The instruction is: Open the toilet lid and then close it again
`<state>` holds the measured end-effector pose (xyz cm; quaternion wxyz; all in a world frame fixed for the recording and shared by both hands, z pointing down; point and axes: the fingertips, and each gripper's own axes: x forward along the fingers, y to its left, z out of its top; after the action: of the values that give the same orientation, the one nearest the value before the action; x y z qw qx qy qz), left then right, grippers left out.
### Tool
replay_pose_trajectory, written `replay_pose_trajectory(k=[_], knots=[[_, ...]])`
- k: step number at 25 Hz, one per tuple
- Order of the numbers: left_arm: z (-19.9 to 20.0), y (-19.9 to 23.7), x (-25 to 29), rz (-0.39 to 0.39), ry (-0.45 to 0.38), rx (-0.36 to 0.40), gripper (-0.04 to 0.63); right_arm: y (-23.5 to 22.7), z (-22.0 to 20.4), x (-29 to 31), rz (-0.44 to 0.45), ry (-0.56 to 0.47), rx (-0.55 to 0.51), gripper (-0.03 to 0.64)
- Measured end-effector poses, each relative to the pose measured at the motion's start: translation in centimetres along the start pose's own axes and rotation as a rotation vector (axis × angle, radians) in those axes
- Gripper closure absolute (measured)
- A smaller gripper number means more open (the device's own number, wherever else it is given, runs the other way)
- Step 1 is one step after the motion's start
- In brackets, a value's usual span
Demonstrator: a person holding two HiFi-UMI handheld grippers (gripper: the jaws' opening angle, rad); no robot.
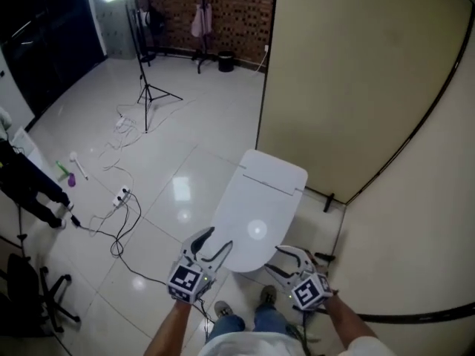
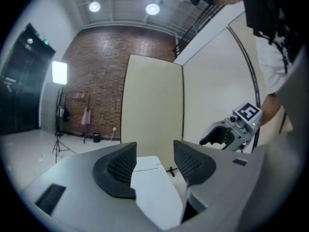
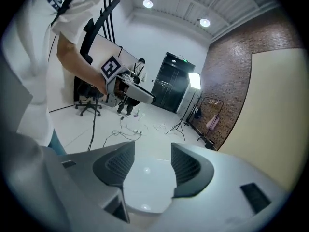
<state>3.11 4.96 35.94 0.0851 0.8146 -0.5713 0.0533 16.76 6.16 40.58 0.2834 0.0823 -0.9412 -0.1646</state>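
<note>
One toilet lid is lying flat and shut over the single white toilet, which is standing against the cream partition near the middle of the head view. Two grippers are hovering at its near edge. The left gripper is pointing at the lid's front left, its jaws standing moderately apart with nothing between the pads. The right gripper is doing the same at the front right, also part-open and empty. Neither one is touching the lid.

The head view alone is showing the whole lid, and two shoes just below it. The left gripper view is looking along the lid towards the partition, catching the other gripper's marker cube at its right and two ceiling lamps. The right gripper view is looking across the glossy lid into the room, taking in one office chair and a dark cabinet.

Farther out, one tripod, one power strip and loose cables are lying on the white tiled floor. One pink garment is hanging before the brick wall. Nothing is standing between the grippers and the lid.
</note>
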Motion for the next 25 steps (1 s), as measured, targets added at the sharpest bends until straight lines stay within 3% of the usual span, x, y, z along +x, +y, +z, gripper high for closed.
replay_pose_trajectory(k=[5, 8, 10, 15, 19, 25], knots=[[4.6, -3.6, -1.9, -0.195, -0.004, 0.131, 0.359, -1.7, 4.5, -2.3, -0.023, -0.076, 0.023, 0.383], [5.6, -4.9, -2.9, -0.267, 0.024, 0.217, 0.359, -3.5, 6.7, -3.5, -0.048, -0.133, 0.069, 0.383], [5.8, -5.2, -3.3, -0.283, 0.019, 0.258, 0.359, -4.4, 7.4, -4.1, -0.069, -0.15, 0.083, 0.384], [6.3, -5.8, -3.5, -0.305, -0.032, 0.263, 0.359, -5.5, 7.4, -5.0, -0.095, -0.138, 0.084, 0.384], [7.1, -6.1, -3.5, -0.272, -0.042, 0.224, 0.364, -4.9, 7.3, -5.8, -0.092, -0.12, 0.069, 0.384], [6.8, -6.2, -3.7, -0.249, -0.086, 0.224, 0.362, -4.3, 6.3, -6.0, -0.083, -0.094, 0.067, 0.383]])
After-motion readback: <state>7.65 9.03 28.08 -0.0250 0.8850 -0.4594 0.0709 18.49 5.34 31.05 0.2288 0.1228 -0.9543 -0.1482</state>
